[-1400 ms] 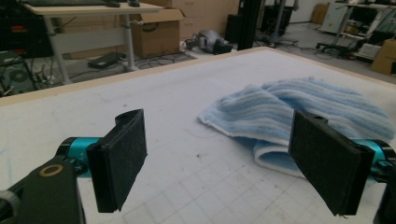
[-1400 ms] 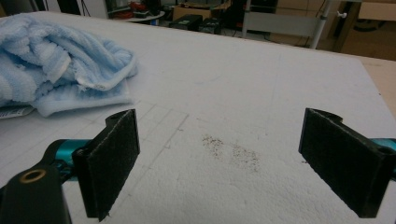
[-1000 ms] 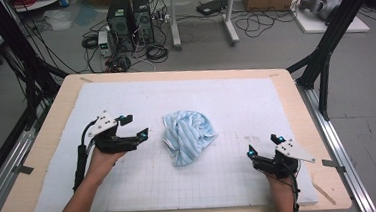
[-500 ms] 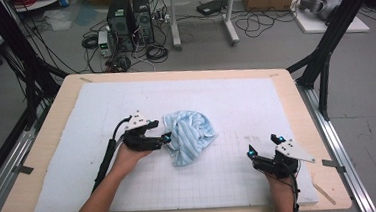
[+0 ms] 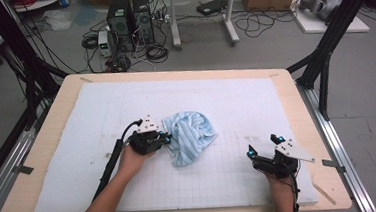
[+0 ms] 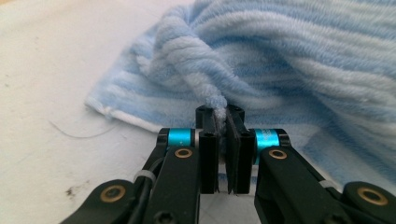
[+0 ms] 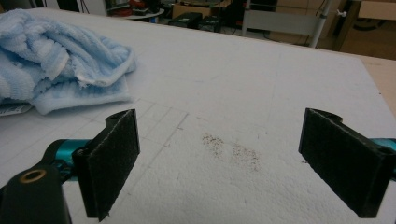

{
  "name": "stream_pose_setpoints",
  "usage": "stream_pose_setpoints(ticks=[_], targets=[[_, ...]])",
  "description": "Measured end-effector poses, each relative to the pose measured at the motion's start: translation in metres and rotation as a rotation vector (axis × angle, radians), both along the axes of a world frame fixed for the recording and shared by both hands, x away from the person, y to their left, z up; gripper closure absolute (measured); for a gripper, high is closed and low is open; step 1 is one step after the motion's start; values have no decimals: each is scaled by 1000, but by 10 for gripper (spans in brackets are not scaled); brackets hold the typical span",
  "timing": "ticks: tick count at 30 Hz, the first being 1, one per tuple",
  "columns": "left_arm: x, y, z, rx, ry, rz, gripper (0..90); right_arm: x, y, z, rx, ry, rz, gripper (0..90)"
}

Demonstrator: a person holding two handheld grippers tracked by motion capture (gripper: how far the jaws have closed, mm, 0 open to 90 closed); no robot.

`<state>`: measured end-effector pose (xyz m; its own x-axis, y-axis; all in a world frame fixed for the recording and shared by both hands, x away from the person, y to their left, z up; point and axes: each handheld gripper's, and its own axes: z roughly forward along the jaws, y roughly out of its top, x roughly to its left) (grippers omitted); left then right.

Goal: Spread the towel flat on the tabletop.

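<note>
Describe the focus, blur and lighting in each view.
High view: soft, even light, slightly grainy, faint shadows under the towel. Left gripper view: towel pile sharp at the pinch, the left hand-held gripper blurred at the bottom. Right gripper view: mat crisp, the background room soft.

My high view looks forward and down from above the person's side, taking in the whole table (image 5: 284,79) with the room floor across the top of the frame. My left gripper view sits very close, facing along its own jaws at the blue towel (image 6: 299,60), which spreads over the upper right of the frame. My right gripper view rides low over the white mat (image 7: 261,93), looking across it toward the room behind; the towel (image 7: 60,70) lies farther off in its upper left. All three views share that towel (image 5: 190,133).
</note>
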<state>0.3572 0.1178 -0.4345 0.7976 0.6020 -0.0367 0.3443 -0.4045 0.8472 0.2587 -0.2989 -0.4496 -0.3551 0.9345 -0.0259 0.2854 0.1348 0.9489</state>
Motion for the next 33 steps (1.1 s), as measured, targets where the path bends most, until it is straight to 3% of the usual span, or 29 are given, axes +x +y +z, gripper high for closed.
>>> stream_pose_setpoints(ticks=[4,14,19,24,26,31,32,33], targets=[[-4,11,8,-26,-29,16,854,1,1,0,-3,7,2,116],[-19,51,16,-90,-43,58,854,2,1,0,-2,19,7,116],[-26,69,15,-82,-51,79,853,3,1,1,-5,30,8,116],[-28,87,16,-91,-65,128,854,7,3,2,-10,82,8,119],[-28,93,16,-93,-72,149,854,13,8,3,21,134,56,160],[-26,99,17,-102,-91,178,853,21,29,6,9,136,125,214],[-26,100,17,-104,-92,179,853,26,44,9,-10,137,182,252],[-25,100,17,-101,-93,179,853,26,44,9,-10,137,182,252]])
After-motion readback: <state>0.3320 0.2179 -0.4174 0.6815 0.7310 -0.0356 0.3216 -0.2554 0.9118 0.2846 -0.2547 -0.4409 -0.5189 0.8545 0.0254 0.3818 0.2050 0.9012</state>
